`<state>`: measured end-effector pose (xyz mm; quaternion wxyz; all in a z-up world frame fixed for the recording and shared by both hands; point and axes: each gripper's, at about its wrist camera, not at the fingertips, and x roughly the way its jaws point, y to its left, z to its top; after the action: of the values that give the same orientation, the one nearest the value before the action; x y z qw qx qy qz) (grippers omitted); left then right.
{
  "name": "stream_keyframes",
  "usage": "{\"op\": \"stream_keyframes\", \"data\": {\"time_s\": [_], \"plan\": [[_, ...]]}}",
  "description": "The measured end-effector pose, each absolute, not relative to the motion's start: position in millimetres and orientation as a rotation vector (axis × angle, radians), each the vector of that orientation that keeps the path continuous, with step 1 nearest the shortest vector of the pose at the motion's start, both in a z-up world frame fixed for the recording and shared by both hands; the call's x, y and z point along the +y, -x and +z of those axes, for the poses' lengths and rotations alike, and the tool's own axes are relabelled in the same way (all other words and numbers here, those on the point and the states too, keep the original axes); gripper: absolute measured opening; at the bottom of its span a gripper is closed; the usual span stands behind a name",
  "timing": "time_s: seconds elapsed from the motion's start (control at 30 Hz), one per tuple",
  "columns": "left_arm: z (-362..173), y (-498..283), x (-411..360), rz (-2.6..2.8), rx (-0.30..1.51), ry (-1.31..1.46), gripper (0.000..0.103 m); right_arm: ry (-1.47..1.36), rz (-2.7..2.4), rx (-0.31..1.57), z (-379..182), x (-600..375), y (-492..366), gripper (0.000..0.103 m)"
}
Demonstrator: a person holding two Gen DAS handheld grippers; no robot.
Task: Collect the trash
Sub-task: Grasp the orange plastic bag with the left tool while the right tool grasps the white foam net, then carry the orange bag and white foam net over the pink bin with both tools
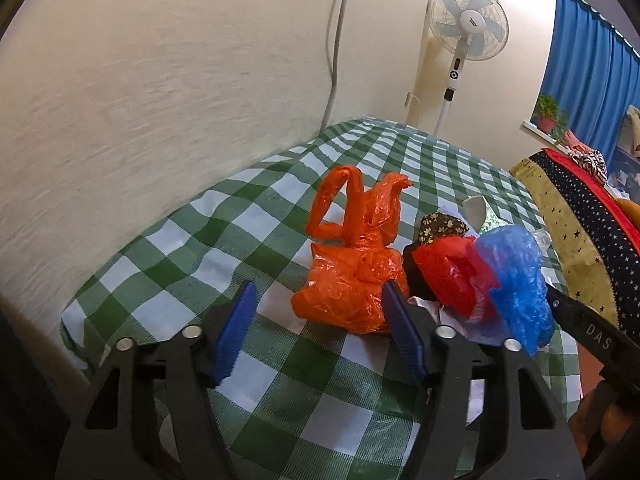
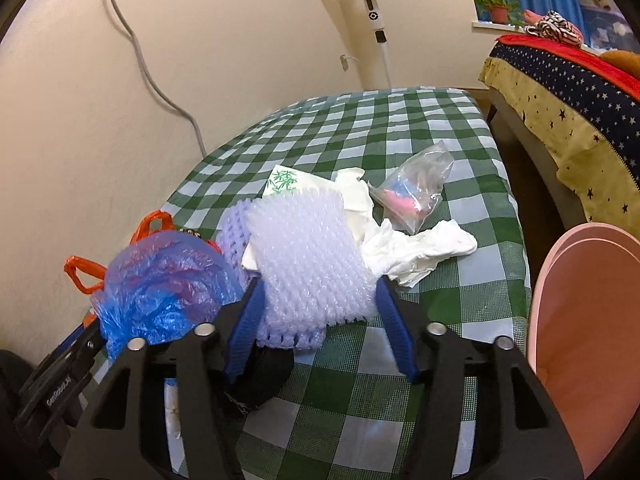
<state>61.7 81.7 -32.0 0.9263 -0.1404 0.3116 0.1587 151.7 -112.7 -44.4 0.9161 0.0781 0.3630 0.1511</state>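
Observation:
On the green-checked tablecloth (image 1: 192,240) lies a crumpled orange plastic bag (image 1: 352,264). My left gripper (image 1: 320,320) stands open with the bag's near edge at its fingertips; the left pad is clear of it. To its right sit a red bag (image 1: 452,276) and a blue bag (image 1: 516,280). In the right wrist view a sheet of bubble wrap (image 2: 308,248) fills the gap of my right gripper (image 2: 318,304), and both blue pads touch its sides. Beyond it lie crumpled white tissue (image 2: 420,252), a clear zip bag (image 2: 412,196) and a leaf-printed tissue pack (image 2: 284,182).
A pink bin (image 2: 584,340) stands off the table's right edge. Further right is a bed with a star-patterned cover (image 2: 560,100). A wall runs along the table's left side, and a standing fan (image 1: 468,20) is behind the far end.

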Motion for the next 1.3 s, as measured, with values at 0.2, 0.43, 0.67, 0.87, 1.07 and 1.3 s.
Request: {"op": "stream_keyframes", "data": {"time_s": [0.2,0.43,0.67,0.87,1.07,1.3], "plan": [[-33.4,-67.4,82.0,0.281,0.647,0.310,0.033,-0.123,0.318,0.732,-40.8,-107.1,-147.4,0.025],[-22.1,-60.6,82.3,0.281,0.604,0.307,0.020,-0.127,0.302,0.689,-27.9,-113.3,-138.2,0.016],[-5.8,-50.5,85.8,0.301,0.551,0.290,0.017,-0.131,0.274,0.649,-11.3,-123.5,-123.9,0.015],[8.1,-37.6,86.5,0.291,0.511,0.285,0.015,-0.138,0.252,0.620,3.1,-135.7,-106.5,0.015],[20.7,-24.2,80.1,0.259,0.475,0.270,0.014,-0.142,0.223,0.598,16.8,-147.9,-85.8,0.015],[38.9,-8.1,73.1,0.225,0.424,0.254,0.014,-0.148,0.180,0.586,34.7,-167.4,-64.8,0.015]]}}
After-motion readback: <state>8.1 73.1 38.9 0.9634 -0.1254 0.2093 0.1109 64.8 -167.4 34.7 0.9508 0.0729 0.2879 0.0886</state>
